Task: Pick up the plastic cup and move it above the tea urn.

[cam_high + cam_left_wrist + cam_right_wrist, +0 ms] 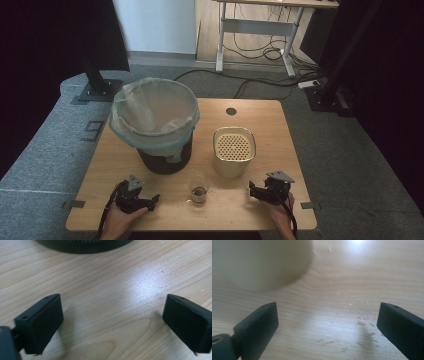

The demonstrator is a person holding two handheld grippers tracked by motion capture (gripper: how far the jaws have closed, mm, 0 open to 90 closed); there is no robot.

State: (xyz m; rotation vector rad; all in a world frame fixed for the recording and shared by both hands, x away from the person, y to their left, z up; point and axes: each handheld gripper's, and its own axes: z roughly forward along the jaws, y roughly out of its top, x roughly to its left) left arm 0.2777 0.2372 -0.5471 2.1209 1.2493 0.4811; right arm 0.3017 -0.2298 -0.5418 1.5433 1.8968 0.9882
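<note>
- Grippers sat low at the near edge of the wooden table (260,125), both empty. Left gripper (153,201) had its jaws spread wide over bare wood; right gripper (252,190) likewise, jaws well apart, nothing between them.
- Glass cup (199,187) stood upright between the two grippers, near the front edge, something dark in the bottom. Neither gripper touched it.
- Cream container (234,151) with a perforated insert stood just behind and to the right of the cup; black bin (165,159) with a pale liner (152,107) stood behind and to the left.
- Risk: the cup looked light and smooth, so a pinch high on the wall or a one-sided nudge could have tipped it and spilled the dark contents.
- Risk: clamping glass too hard or off-centre might have let it slip out sideways.
- Risk: the cup sat close to the front edge, so a push toward the person could have sent it off.
- Risk: wet specks on the wood near the right gripper's jaws, seen in the right gripper view, hinted at a slick surface; the cup could have skidded.
- Risk: the loose liner rim could have caught a tilted cup on the way over the bin.
</note>
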